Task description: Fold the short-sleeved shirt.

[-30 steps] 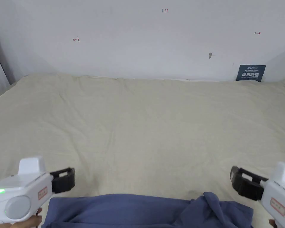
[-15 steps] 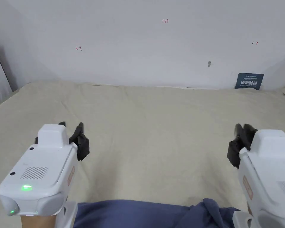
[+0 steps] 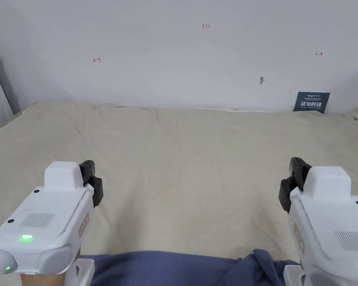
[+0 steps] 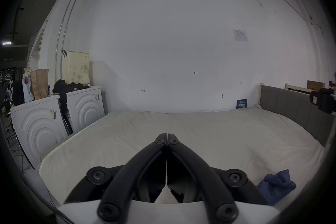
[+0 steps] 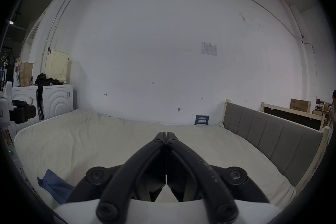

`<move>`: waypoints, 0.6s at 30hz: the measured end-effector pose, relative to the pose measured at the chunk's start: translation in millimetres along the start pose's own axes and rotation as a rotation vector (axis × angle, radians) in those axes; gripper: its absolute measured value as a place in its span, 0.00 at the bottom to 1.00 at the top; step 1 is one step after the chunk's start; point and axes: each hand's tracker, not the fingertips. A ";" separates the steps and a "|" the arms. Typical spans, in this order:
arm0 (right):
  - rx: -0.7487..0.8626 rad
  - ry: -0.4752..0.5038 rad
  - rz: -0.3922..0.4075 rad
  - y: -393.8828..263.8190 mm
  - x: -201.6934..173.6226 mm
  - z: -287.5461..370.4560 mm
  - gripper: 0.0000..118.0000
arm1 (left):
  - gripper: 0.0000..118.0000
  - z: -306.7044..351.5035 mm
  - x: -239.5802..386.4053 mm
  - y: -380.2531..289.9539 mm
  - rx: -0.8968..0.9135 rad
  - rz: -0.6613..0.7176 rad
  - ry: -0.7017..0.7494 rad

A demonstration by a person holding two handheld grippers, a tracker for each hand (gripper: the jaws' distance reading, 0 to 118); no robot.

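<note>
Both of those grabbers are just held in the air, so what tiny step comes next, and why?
Probably open both and lower them to the blue shirt. The left hand-held gripper and the right hand-held gripper are shut on nothing above the bed, and the shirt lies bunched at its near edge.

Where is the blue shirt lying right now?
In the head view, the blue shirt lies bunched on the near edge of the bed, low between the left hand-held gripper and the right hand-held gripper, which are above it.
</note>
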 end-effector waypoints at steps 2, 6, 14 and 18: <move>0.000 0.000 0.000 0.0 -0.2 -1.3 0.01 | 0.00 -1.3 -3.1 -0.9 -0.005 0.000 0.001; -0.010 0.007 0.005 -1.0 -0.4 -4.1 0.01 | 0.00 -10.9 -22.3 -5.4 -0.105 0.126 -0.078; -0.038 0.012 0.010 -2.9 -3.0 -8.4 0.01 | 0.00 -52.8 -117.1 -55.3 -0.465 0.570 -0.315; -0.062 0.024 0.022 -3.9 -7.5 -16.9 0.01 | 0.00 -65.4 -152.5 -87.0 -0.637 0.614 -0.352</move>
